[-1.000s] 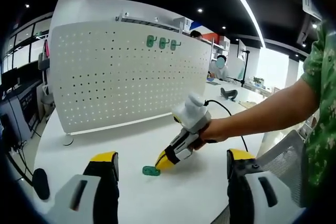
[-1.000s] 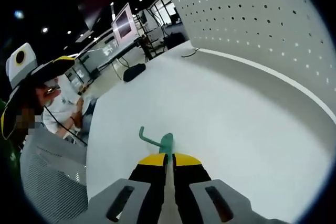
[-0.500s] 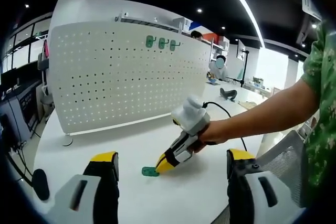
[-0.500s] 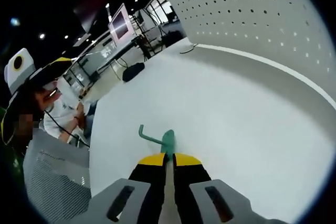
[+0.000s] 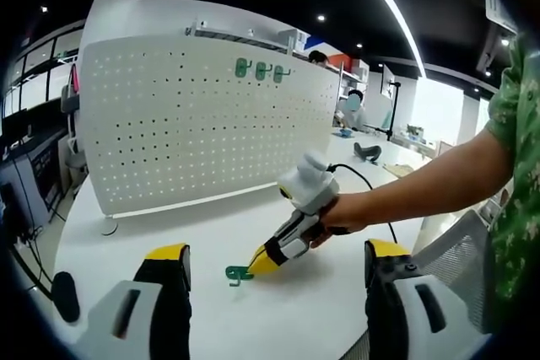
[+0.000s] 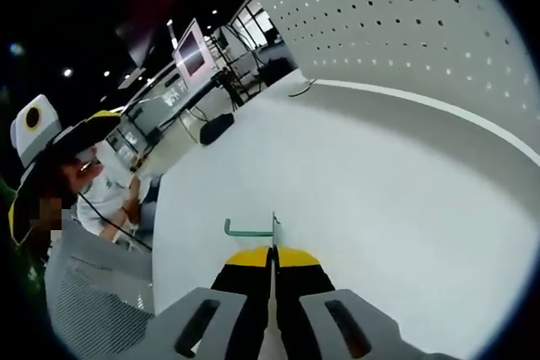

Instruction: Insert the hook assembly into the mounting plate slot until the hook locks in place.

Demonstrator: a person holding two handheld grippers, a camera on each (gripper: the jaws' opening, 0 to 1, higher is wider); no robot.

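- A slip is judged the main risk: the green hook [image 5: 239, 273] is pinched only by its thin flat plate at the very tips of the right gripper [image 5: 263, 260], so a twist on the way up to the pegboard [image 5: 211, 115] could turn it in the grip or drop it onto the white table [image 5: 211, 233].
- A second risk is judged to be a misaligned approach: the board's holes are small and close-set, and a tilted plate could jam against the panel rather than seat and lock.
- The right gripper is seen in the right gripper view [image 6: 272, 252] with its yellow-tipped jaws closed to a hairline gap on the hook [image 6: 253, 230]; the hook's plate is held edge-on and its curved arm points away to the left.
- In the left gripper view the hook is seen low over the middle of the table, in front of the board and well apart from it; whether it touches the surface cannot be told.
- Three green hooks [image 5: 260, 69] are already seated near the board's top edge.
- The left gripper [image 5: 274, 271] is held wide open, with nothing between its jaws, back toward the table's near edge.
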